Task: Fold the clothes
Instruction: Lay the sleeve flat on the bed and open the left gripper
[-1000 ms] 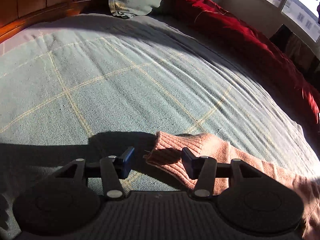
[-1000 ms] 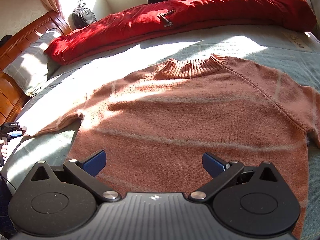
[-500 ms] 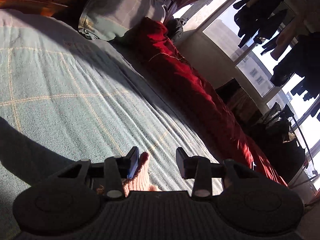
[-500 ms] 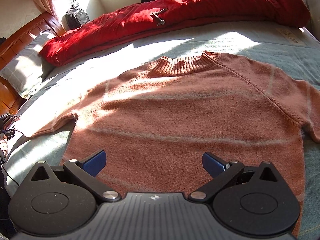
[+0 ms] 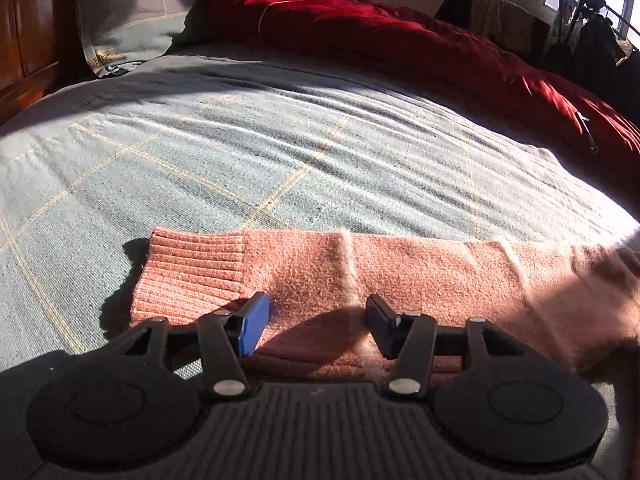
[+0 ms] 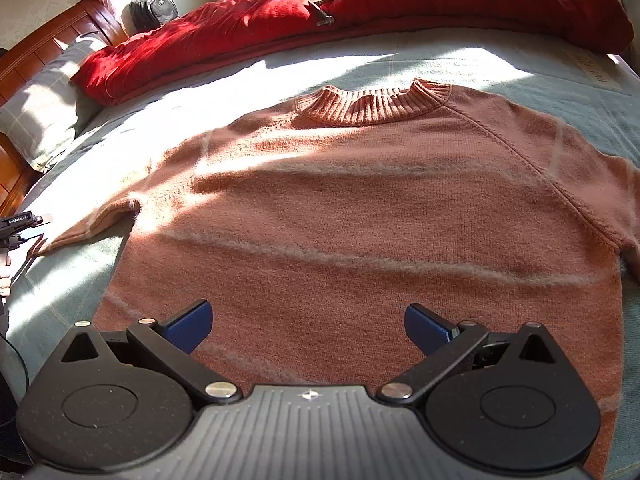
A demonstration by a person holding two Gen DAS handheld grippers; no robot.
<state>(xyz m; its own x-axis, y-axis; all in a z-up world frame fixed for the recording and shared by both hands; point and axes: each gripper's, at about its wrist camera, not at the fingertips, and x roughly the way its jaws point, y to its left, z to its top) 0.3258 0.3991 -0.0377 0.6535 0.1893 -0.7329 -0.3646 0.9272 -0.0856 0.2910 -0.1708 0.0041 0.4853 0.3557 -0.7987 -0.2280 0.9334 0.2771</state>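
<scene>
A salmon-pink knit sweater (image 6: 340,208) lies flat and face up on the bed, collar away from me, sleeves spread to both sides. In the left wrist view its left sleeve (image 5: 360,276) stretches across the sheet, ribbed cuff (image 5: 192,268) at the left. My left gripper (image 5: 316,320) hovers open just over the sleeve near the cuff, holding nothing. My right gripper (image 6: 308,326) stands wide open above the sweater's hem, also with nothing in it. The left gripper's body (image 6: 18,226) shows at the far left of the right wrist view, by the sleeve's end.
The bed has a pale green checked sheet (image 5: 240,152). A red quilt (image 6: 360,4) lies bunched along the far side. A grey pillow (image 6: 40,112) leans by the wooden headboard (image 6: 48,40). A black backpack (image 6: 154,8) sits beyond it. Clothes hang by the window (image 5: 580,36).
The left gripper swung from pointing along the bed toward the window back down over the sleeve; the cuff now lies flat on the sheet. The right gripper eased slightly closer to the hem.
</scene>
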